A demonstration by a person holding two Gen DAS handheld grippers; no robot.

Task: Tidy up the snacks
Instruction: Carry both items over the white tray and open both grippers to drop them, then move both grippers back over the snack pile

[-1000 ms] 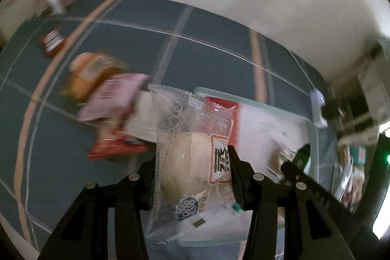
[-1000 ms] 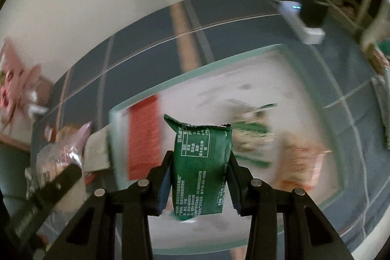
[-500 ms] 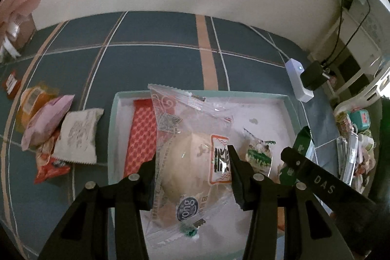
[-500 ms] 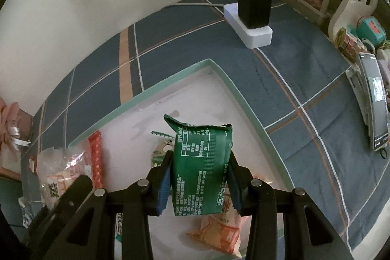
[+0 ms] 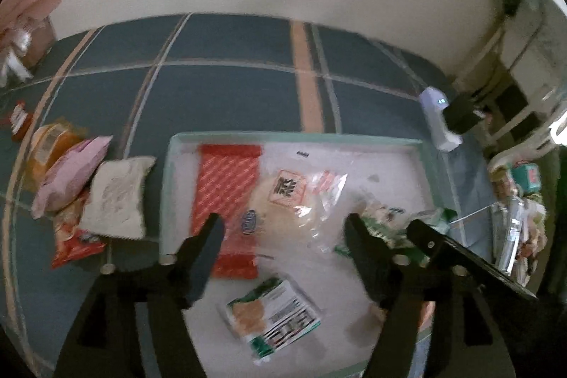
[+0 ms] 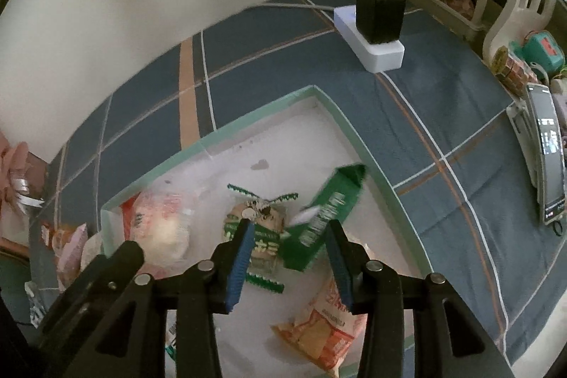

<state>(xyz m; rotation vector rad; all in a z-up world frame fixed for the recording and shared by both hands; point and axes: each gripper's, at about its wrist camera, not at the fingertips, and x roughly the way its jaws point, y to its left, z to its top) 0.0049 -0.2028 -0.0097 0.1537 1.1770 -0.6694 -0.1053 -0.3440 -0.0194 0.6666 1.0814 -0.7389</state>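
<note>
1 green packet (image 6: pixel 320 218) lies tilted, long axis pointing upper right.

We see a dark blue checked cloth (image 5: pixel 226 94) with pale and orange lines covering the surface up to a pale wall. A shallow tray (image 5: pixel 166 186) with a mint green rim lies on it in the middle. To the tray's left lie a white packet (image 5: pixel 117 197), a pink packet (image 5: pixel 71 176) and an orange one (image 5: pixel 49 144). Far right, a white power strip (image 6: pixel 375 48) rests on the cloth; at the right edge, a phone (image 6: pixel 547 158).
</note>
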